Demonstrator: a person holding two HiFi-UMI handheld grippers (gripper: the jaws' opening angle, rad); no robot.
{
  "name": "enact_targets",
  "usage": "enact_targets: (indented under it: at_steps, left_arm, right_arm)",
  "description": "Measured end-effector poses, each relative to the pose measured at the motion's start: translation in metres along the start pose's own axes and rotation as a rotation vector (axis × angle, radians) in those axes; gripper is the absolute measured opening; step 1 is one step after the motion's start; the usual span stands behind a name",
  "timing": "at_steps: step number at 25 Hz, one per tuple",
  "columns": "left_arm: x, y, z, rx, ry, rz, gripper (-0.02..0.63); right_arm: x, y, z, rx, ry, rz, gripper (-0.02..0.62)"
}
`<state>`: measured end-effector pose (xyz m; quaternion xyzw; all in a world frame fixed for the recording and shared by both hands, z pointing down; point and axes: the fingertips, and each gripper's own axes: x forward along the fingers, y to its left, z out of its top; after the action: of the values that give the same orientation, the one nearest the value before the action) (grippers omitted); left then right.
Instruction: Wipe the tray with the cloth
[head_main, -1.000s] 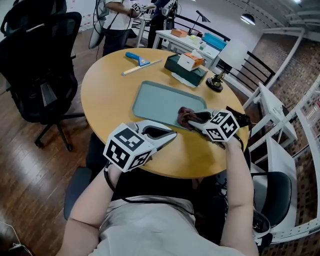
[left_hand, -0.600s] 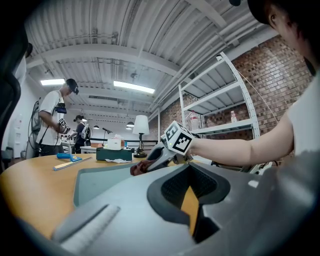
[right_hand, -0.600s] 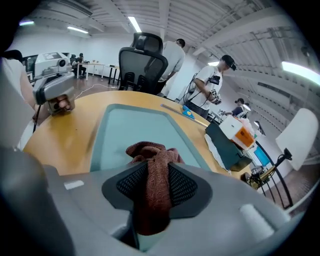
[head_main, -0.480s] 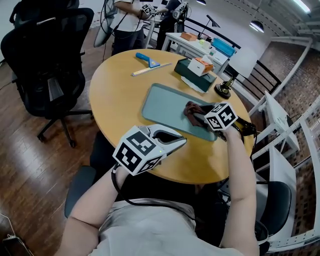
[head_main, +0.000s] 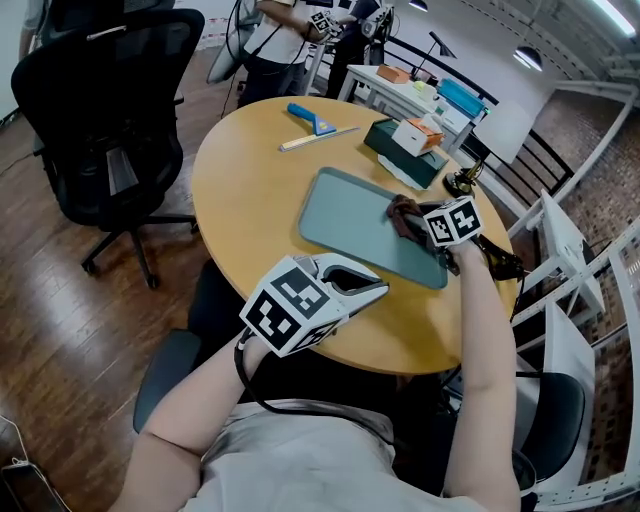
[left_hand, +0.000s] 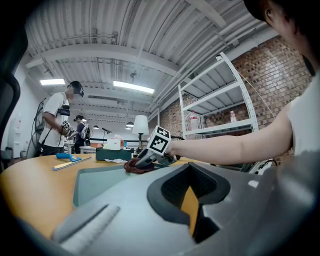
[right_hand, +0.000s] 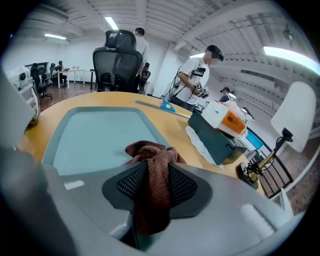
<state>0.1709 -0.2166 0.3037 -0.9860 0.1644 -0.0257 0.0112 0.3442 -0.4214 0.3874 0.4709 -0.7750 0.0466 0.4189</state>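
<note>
A grey-green tray (head_main: 350, 215) lies on the round wooden table (head_main: 250, 200). A reddish-brown cloth (head_main: 402, 211) rests on the tray near its far right edge, and my right gripper (head_main: 414, 224) is shut on it. In the right gripper view the cloth (right_hand: 152, 160) bunches between the jaws above the tray (right_hand: 95, 135). My left gripper (head_main: 372, 287) hovers shut and empty over the table's near edge, short of the tray. From the left gripper view, the left gripper (left_hand: 195, 200) looks across the tray (left_hand: 95, 182) at the cloth (left_hand: 136, 166).
Behind the tray sit a dark green box (head_main: 405, 152) with a small orange and white box (head_main: 418, 133) on it, a blue squeegee (head_main: 312, 118), a thin stick (head_main: 318, 138) and a lamp (head_main: 500, 135). A black office chair (head_main: 110, 110) stands left. People stand at the back.
My right gripper has slid the cloth from the tray's near right corner toward its far right edge. The left gripper stays by the table's near edge.
</note>
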Motion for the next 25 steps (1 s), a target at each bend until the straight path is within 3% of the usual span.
enact_targets:
  at_steps: [3,8,11,15,20,25]
  left_arm:
    - [0.0,-0.002,0.0,0.003,0.0,-0.001,0.0]
    - [-0.001,-0.002,0.0,0.006,-0.002,-0.001,0.0]
    - [-0.001,-0.002,0.0,0.008,-0.005,0.0,0.001]
    - [-0.001,-0.001,-0.001,0.007,-0.006,0.001,0.0]
    - [-0.001,-0.001,0.002,0.011,-0.009,0.0,0.0]
    - [-0.002,-0.001,0.002,0.011,-0.01,-0.001,0.0]
  right_arm:
    - [0.0,-0.012,-0.006,0.024,0.014,-0.055,0.128]
    - [0.007,-0.017,-0.002,-0.035,0.06,-0.155,0.127]
    - [0.014,-0.003,0.016,-0.07,0.031,-0.137,0.128]
    - [0.025,0.023,0.039,-0.102,-0.037,-0.042,0.129]
    - [0.021,0.029,0.04,-0.145,-0.003,-0.061,0.129]
    - [0.002,0.055,0.03,-0.169,-0.011,0.026,0.129]
